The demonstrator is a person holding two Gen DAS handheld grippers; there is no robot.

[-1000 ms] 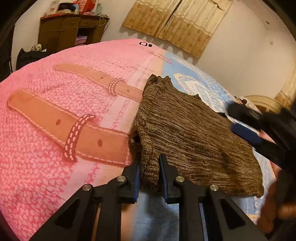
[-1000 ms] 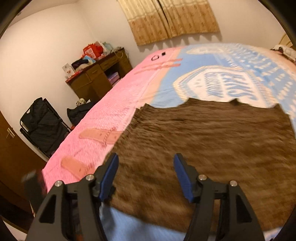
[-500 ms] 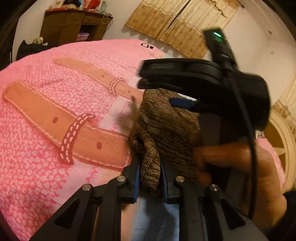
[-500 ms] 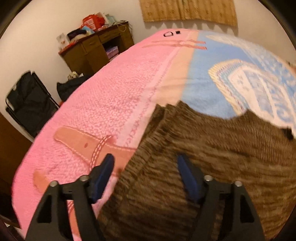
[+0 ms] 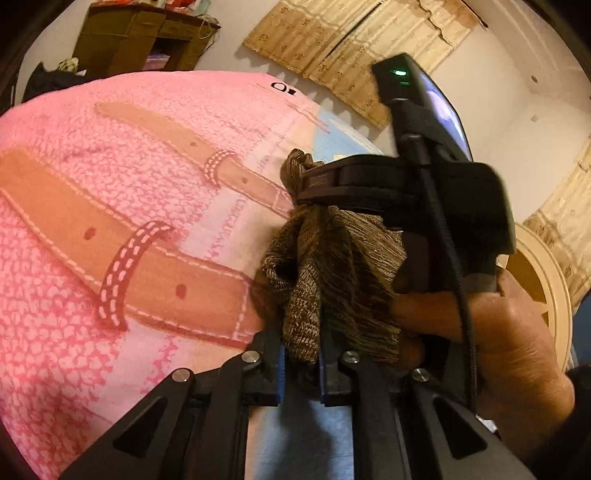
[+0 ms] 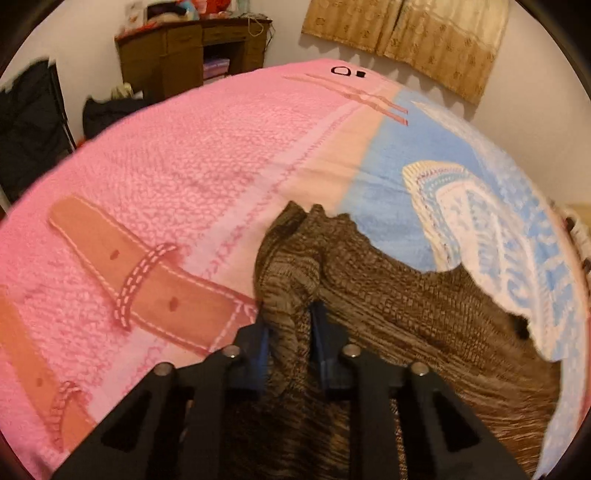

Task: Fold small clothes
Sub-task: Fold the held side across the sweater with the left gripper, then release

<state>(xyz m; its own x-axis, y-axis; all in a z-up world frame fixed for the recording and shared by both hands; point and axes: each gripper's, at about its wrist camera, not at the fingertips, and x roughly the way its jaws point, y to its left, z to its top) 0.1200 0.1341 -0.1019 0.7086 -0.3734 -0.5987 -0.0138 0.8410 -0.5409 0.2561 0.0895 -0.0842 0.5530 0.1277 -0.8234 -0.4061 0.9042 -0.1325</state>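
A brown knitted garment (image 6: 424, 314) lies on a pink and blue blanket (image 6: 207, 173) on a bed. My left gripper (image 5: 301, 354) is shut on the garment's near left corner (image 5: 303, 306) and holds it bunched. In the left wrist view, my right gripper (image 5: 306, 184) is clamped on the garment's far left corner. In the right wrist view, my right gripper (image 6: 288, 325) is shut on a ridge of the brown knit. The rest of the garment spreads flat to the right.
A wooden desk (image 6: 192, 48) with clutter stands against the far wall. Dark bags (image 6: 33, 122) sit on the floor at the left. Patterned curtains (image 6: 406, 33) hang on the back wall. The blanket (image 5: 110, 206) stretches left of the garment.
My right gripper has swung left across the garment and shut on its far left corner. My left gripper has stayed shut on the near corner and the cloth between has bunched up.
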